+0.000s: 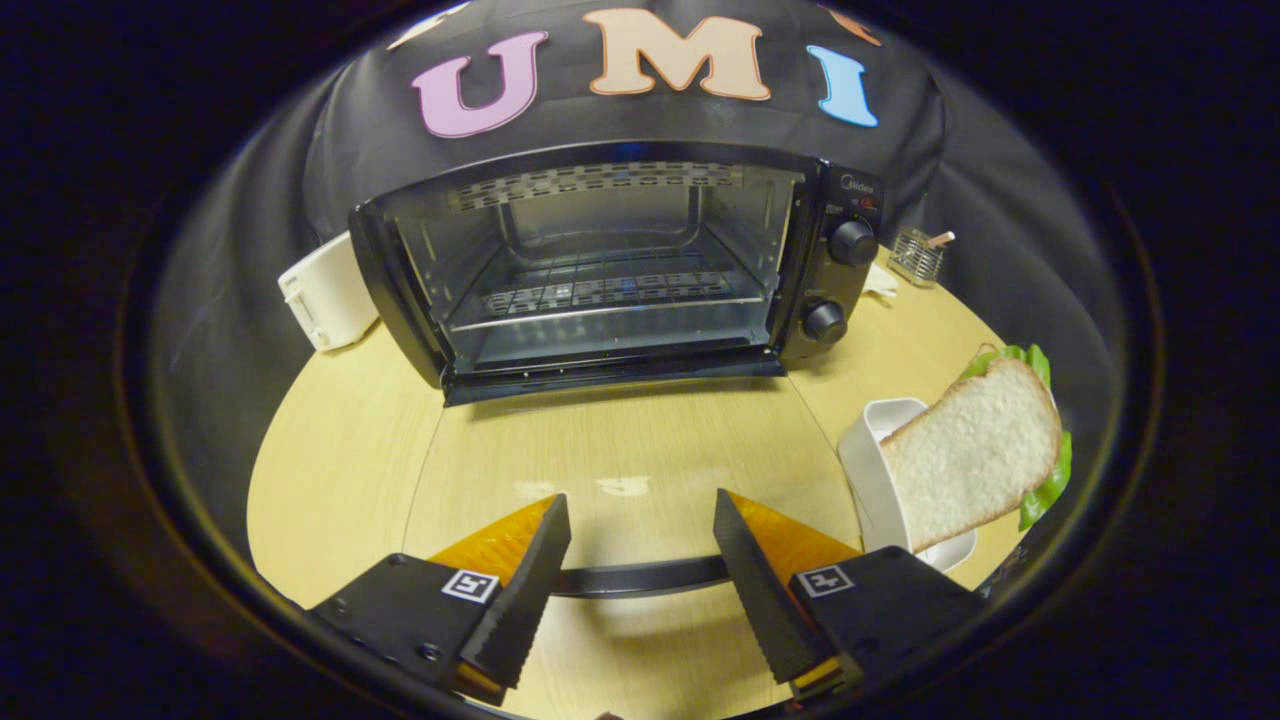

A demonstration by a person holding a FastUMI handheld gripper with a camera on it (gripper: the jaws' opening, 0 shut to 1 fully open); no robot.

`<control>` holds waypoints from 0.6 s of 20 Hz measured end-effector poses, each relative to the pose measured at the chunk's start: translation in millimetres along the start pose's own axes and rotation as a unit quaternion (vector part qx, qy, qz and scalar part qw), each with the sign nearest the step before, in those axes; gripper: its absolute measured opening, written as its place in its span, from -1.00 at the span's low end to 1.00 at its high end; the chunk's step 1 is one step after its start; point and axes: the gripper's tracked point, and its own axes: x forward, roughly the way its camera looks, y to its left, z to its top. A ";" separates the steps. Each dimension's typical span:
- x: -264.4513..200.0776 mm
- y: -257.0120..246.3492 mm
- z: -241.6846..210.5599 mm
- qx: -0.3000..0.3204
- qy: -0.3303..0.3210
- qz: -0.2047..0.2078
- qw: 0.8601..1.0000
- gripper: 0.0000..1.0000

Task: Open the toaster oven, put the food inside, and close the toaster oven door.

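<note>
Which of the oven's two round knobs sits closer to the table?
The lower knob, directly beneath the upper knob on the toaster oven panel.

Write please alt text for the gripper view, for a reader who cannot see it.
A black toaster oven stands on a wooden table with its glass door folded down flat toward the gripper, whose jaws are open and hold nothing, the door's handle lying between them. To the right, a sandwich rests on a white dish.
</note>
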 end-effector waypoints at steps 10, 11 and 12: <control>-3.5 0.9 13.4 -0.024 0.007 0.014 1.000 0.83; -7.7 -1.6 15.6 -0.029 0.007 0.015 0.999 0.83; -12.2 -4.0 20.8 -0.031 0.003 0.018 0.999 0.83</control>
